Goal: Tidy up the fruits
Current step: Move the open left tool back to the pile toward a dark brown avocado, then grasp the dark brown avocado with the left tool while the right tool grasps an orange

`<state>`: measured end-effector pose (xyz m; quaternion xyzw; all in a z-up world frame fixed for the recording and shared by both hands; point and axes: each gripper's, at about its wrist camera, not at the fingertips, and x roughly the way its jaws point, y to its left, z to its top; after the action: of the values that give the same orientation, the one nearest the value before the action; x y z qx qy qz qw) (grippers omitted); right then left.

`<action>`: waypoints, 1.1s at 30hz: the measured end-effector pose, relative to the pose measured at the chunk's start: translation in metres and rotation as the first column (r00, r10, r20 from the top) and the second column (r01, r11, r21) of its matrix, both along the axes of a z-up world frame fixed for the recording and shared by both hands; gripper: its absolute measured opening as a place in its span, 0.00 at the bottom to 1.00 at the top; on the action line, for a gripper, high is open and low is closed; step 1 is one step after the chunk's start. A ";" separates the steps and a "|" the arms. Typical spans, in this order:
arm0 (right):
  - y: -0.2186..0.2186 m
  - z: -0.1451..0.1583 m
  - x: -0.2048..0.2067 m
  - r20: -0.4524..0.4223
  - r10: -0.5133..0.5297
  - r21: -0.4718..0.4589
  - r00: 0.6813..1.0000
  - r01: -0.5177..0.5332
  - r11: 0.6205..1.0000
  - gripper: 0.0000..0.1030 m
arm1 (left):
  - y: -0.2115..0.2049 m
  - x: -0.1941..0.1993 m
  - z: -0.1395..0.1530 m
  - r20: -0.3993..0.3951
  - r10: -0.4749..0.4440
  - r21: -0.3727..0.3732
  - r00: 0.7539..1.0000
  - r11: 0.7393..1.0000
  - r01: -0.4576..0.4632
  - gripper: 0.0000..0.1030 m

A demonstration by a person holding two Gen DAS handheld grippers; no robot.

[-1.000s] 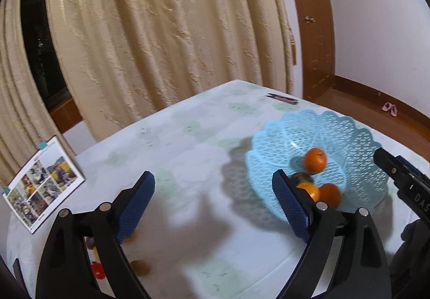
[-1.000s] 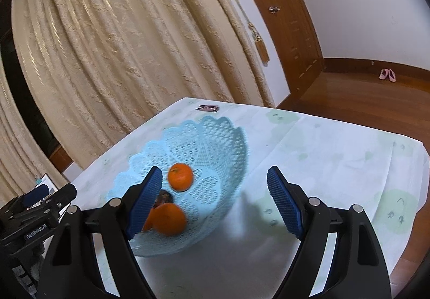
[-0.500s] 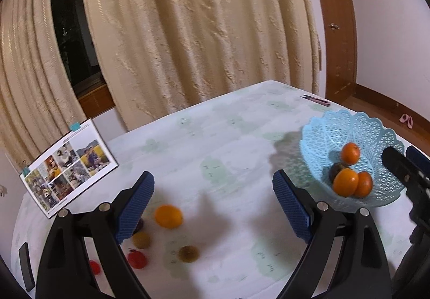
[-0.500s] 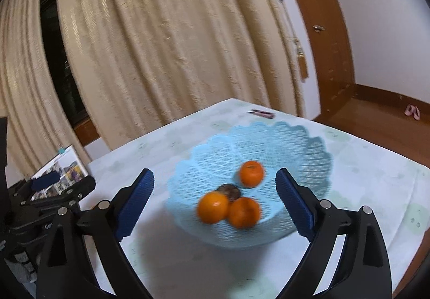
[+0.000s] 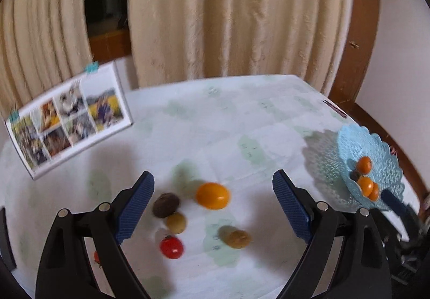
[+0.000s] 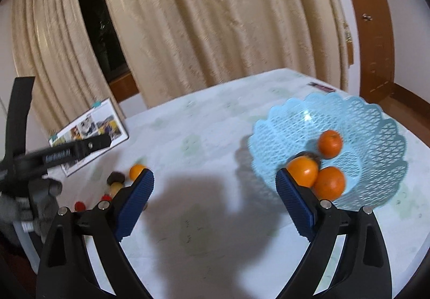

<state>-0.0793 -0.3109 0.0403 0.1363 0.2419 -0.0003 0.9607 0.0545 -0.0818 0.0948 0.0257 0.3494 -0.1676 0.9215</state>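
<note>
My left gripper (image 5: 213,205) is open and empty above loose fruit on the table: an orange (image 5: 212,195), a dark brown fruit (image 5: 165,205), a small yellow-brown fruit (image 5: 175,222), a red tomato (image 5: 171,246) and a tan fruit (image 5: 237,238). The blue lattice basket (image 5: 349,143) sits far right with three oranges. My right gripper (image 6: 215,205) is open and empty, just in front of the basket (image 6: 376,121), which holds three oranges (image 6: 329,143) and a dark fruit. The loose fruit pile (image 6: 116,178) lies to its left.
A photo calendar (image 5: 70,116) stands at the table's back left. A small dark object (image 5: 334,108) lies near the far right edge. Cream curtains (image 5: 236,16) hang behind. The table (image 5: 228,116) has a white cloth with pale green prints.
Both grippers have swung left and pulled back from the basket. The loose fruit now lies between my left fingers. The basket has shifted right in both views.
</note>
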 end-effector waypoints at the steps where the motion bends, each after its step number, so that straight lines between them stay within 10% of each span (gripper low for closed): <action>1: 0.004 -0.001 0.003 -0.013 0.009 -0.006 1.000 -0.009 1.000 0.91 | 0.005 0.005 -0.002 -0.023 0.005 -0.010 1.000 1.000 -0.005 0.87; 15: 0.048 -0.024 0.027 -0.148 0.102 -0.069 0.984 -0.113 0.991 0.91 | 0.049 0.060 -0.061 -0.304 0.114 -0.029 0.946 0.991 -0.129 0.72; 27: 0.058 -0.028 0.040 -0.172 0.140 -0.064 0.975 -0.153 0.986 0.91 | 0.051 0.073 -0.085 -0.367 0.094 -0.077 0.926 0.988 -0.130 0.39; 33: 0.069 -0.022 0.052 -0.170 0.167 -0.071 0.971 -0.181 0.981 0.91 | 0.058 0.067 -0.067 -0.313 0.112 -0.082 0.943 0.986 -0.144 0.39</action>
<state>-0.0275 -0.2419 0.0182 0.0725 0.3307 0.0624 0.9389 0.1217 -0.0241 0.0281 -0.0716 0.4801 -0.1272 0.8650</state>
